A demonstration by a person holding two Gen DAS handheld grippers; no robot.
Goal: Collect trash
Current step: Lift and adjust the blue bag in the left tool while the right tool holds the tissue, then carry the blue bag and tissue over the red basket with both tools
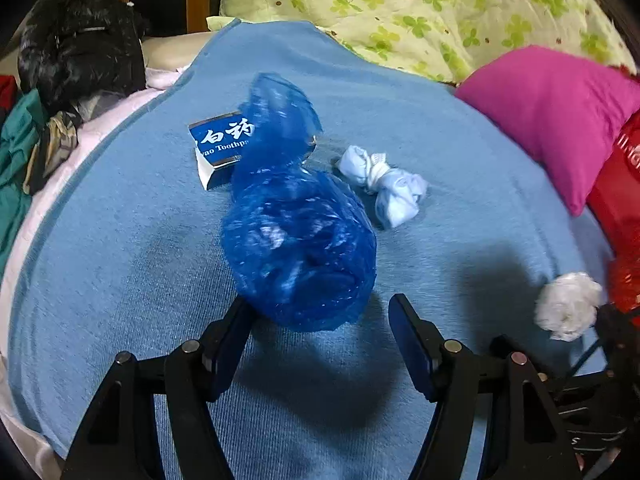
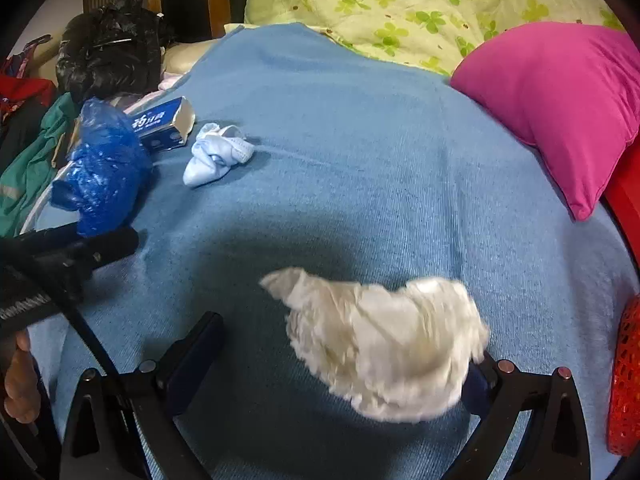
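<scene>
A crumpled blue plastic bag (image 1: pixel 298 236) lies on the blue blanket (image 1: pixel 120 240), its near end just in front of my open left gripper (image 1: pixel 320 316), touching the left finger. Behind it lie a blue toothpaste box (image 1: pixel 218 150) and a knotted light-blue face mask (image 1: pixel 386 184). A white crumpled tissue (image 2: pixel 384 340) lies on the blanket between the fingers of my open right gripper (image 2: pixel 344 344), against the right finger. The tissue also shows in the left wrist view (image 1: pixel 568 304). The right wrist view shows the blue bag (image 2: pixel 100 176), the box (image 2: pixel 164 124) and the mask (image 2: pixel 218 156) at far left.
A magenta pillow (image 2: pixel 560 104) and a green clover-print quilt (image 2: pixel 420 4) lie at the back right. A black plastic bag (image 1: pixel 80 52) and green clothing (image 1: pixel 16 152) sit at the left edge. A red mesh basket (image 2: pixel 624 380) stands at the right.
</scene>
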